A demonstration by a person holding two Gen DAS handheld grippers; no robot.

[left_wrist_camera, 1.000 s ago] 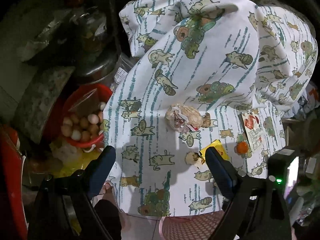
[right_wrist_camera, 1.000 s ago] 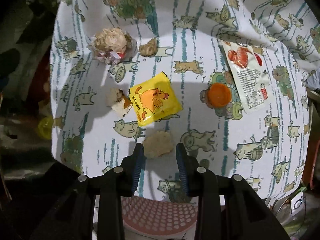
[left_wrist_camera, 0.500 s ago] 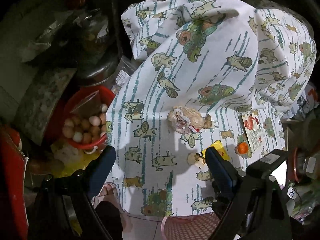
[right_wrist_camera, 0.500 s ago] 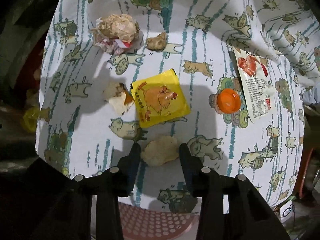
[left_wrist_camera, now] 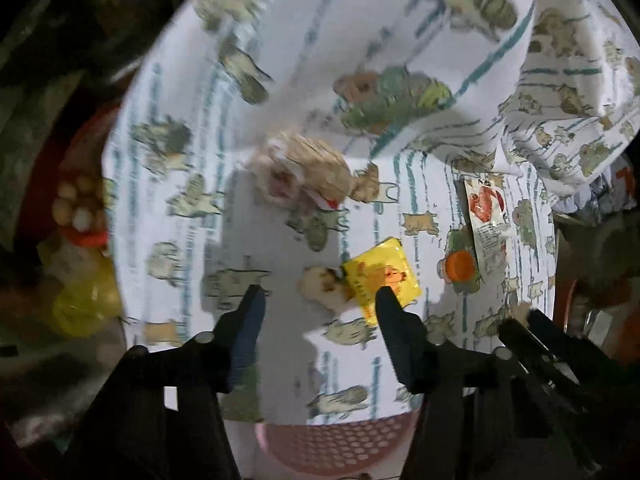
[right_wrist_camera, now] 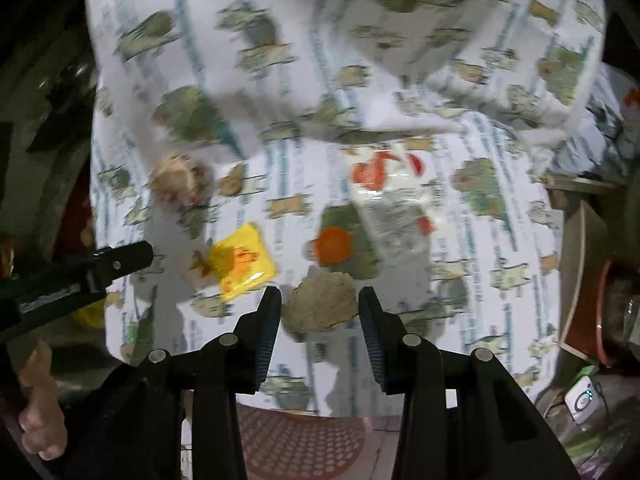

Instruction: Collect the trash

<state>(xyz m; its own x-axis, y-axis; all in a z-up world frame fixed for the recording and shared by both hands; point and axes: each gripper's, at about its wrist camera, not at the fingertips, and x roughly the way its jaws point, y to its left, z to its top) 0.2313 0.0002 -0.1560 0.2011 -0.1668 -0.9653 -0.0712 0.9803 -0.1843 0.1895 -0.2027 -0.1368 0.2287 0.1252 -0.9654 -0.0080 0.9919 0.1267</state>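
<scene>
Trash lies on a cat-print tablecloth (left_wrist_camera: 188, 168). My right gripper (right_wrist_camera: 319, 307) is open, its fingers on either side of a beige crumpled scrap (right_wrist_camera: 320, 304); whether they touch it is unclear. My left gripper (left_wrist_camera: 318, 304) is open and empty, just short of a small cream scrap (left_wrist_camera: 322, 284) and a yellow chicken packet (left_wrist_camera: 382, 276), which also shows in the right wrist view (right_wrist_camera: 242, 262). An orange cap (right_wrist_camera: 333, 245), a red-and-white sachet (right_wrist_camera: 390, 200) and a crumpled paper ball (left_wrist_camera: 308, 168) lie further back.
A pink perforated basket (right_wrist_camera: 304, 440) sits below the table's near edge. A red bowl (left_wrist_camera: 86, 236) of eggs and a yellow bag (left_wrist_camera: 86, 304) are at the left. Clutter stands at the right (right_wrist_camera: 592, 280). The cloth bunches up at the back.
Both grippers have moved forward over the table. The right one has advanced around the beige scrap. The left one has swung right toward the cream scrap and yellow packet.
</scene>
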